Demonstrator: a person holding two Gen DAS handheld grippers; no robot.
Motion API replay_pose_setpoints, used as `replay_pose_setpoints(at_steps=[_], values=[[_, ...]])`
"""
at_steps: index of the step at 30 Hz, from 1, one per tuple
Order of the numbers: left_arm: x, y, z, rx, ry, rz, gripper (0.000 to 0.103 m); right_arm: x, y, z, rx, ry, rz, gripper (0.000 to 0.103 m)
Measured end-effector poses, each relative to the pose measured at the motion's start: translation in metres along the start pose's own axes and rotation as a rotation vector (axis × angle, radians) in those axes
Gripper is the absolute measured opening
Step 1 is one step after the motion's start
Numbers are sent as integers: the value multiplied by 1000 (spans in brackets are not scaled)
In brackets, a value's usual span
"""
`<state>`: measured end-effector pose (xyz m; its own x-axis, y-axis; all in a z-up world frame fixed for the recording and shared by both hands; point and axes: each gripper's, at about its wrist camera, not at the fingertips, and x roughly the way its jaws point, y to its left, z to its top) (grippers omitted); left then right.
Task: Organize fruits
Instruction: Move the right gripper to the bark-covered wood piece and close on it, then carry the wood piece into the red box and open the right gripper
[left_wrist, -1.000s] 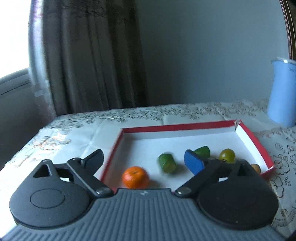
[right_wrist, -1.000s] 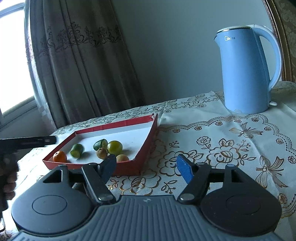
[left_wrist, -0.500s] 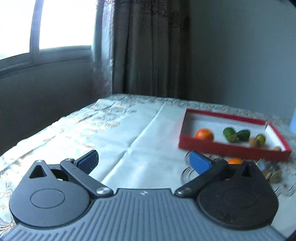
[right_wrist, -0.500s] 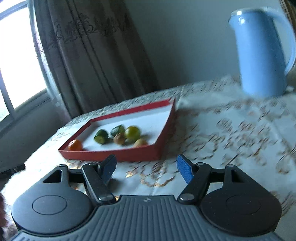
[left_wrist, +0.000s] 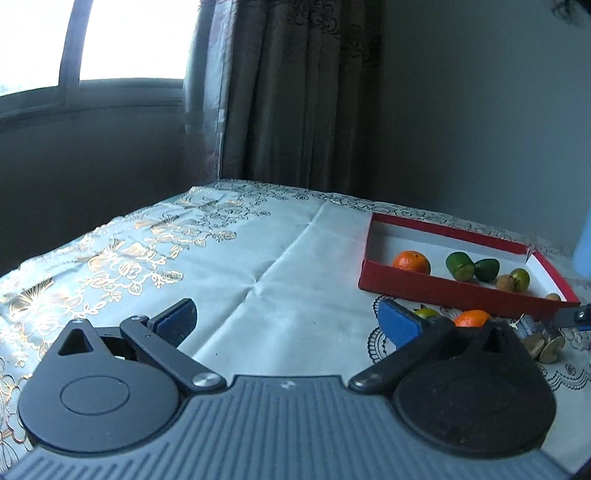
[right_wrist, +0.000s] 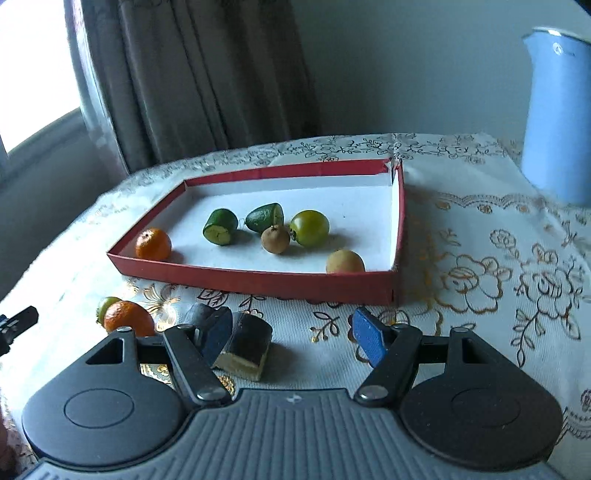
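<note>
- Right gripper (right_wrist: 291, 339), fingers apart, hovers over dark cut chunks (right_wrist: 243, 343), lower centre.
- Left gripper (left_wrist: 288, 325) gapes, empty.
- Best: straddle one chunk squarely, then lift to the shallow red cardboard tray (right_wrist: 258, 278).

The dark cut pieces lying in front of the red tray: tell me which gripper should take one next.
Right. The right gripper is open with a dark cut piece just ahead, beside its left finger. The left gripper points at bare tablecloth, the pieces off to its right.
</note>
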<state>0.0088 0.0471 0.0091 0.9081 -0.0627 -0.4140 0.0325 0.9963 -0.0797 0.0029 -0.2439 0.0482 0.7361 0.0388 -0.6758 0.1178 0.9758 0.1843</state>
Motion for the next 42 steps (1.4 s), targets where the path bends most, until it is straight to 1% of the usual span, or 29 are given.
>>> replay_pose_setpoints(at_steps=[2, 4, 8, 12, 15, 18, 20, 25, 29, 31, 33, 35, 36, 38, 39, 42], values=[[0, 0, 0, -5, 1, -5, 103, 4, 5, 2, -14, 15, -22, 79], [0, 1, 0, -3, -1, -8, 103, 7, 8, 3, -25, 24, -33, 81], [0, 2, 0, -11, -1, -13, 103, 9, 15, 6, -40, 31, -60, 81], [2, 3, 1, -20, 8, -20, 103, 6, 15, 7, -21, 22, -56, 81], [3, 4, 1, -22, 16, -24, 103, 8, 12, 8, 13, 53, -42, 81], [3, 5, 1, -30, 20, -25, 103, 16, 9, 8, 62, 112, -20, 81], [4, 7, 1, -36, 24, -27, 103, 21, 8, 7, 78, 126, -26, 82], [5, 6, 0, -37, 34, -33, 103, 26, 13, 3, 61, 120, -33, 87], [5, 6, 0, -40, 37, -34, 103, 27, 18, 0, 38, 100, -39, 87], [6, 7, 1, -41, 39, -35, 103, 28, 22, -3, 2, 85, -43, 86], [6, 7, 1, -43, 42, -36, 103, 27, 30, -9, -65, 65, -60, 82], [7, 7, 1, -45, 47, -38, 103, 28, 44, -18, -163, 55, -80, 67], [7, 7, 1, -46, 50, -39, 103, 27, 50, -23, -201, 35, -93, 62], [7, 7, 1, -48, 54, -40, 103, 24, 56, -25, -223, 28, -73, 39], [8, 8, 0, -49, 55, -40, 103, 24, 58, -25, -224, 29, -66, 35], [8, 8, 1, -53, 57, -41, 103, 24, 63, -26, -237, 19, -79, 33]])
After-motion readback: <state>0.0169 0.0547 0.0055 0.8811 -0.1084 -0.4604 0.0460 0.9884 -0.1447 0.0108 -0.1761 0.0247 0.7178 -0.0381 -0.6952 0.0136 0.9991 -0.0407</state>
